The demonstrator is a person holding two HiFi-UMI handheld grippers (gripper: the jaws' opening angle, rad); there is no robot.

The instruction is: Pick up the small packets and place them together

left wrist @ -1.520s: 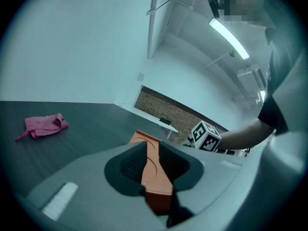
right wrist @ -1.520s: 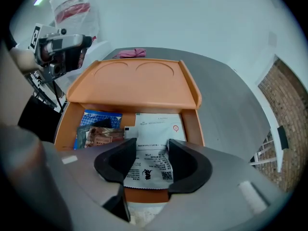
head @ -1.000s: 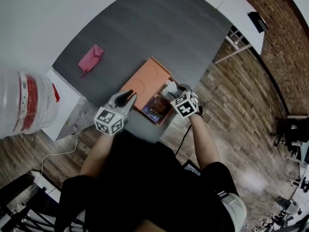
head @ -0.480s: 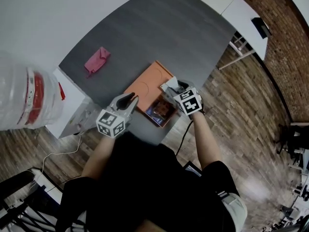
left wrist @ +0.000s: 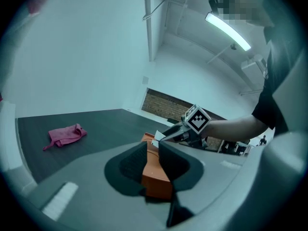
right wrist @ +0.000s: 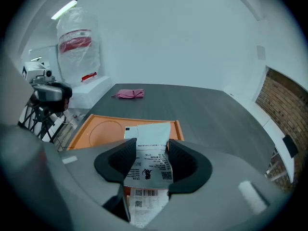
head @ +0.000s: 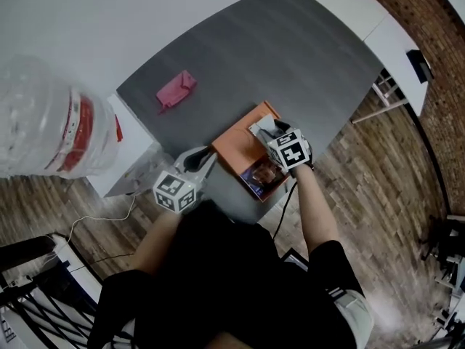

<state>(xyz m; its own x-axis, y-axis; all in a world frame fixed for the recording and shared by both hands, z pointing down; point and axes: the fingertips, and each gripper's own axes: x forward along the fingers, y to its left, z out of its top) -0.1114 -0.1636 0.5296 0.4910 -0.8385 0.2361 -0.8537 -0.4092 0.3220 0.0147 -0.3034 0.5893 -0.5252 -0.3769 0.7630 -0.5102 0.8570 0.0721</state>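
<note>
Here, the grey bench (head: 305, 57) carries an orange tray (head: 236, 147) at its near edge. The left claw (left wrist: 148, 150) is clamped on the tray's corner. The right claw (right wrist: 153, 146) pinches a white printed packet (right wrist: 148, 165) just above the tray.

Reference item: I count one orange rectangular plastic tray (head: 234, 142).

Grey hand-held grippers: two. My left gripper (left wrist: 153, 148) is at the tray's left corner and my right gripper (right wrist: 152, 144) is above the tray.

White printed paper packet (right wrist: 149, 131): one confirmed, above the tray. A barcoded sheet beneath it may be a second; I cannot tell.

Dark glossy packets (head: 263, 174) on the tray's near end: count unclear.

Crumpled pink cloth (head: 176, 91): one, well beyond the tray.

Clear plastic bag with a red band (head: 51, 126): one, left of the tray.
</note>
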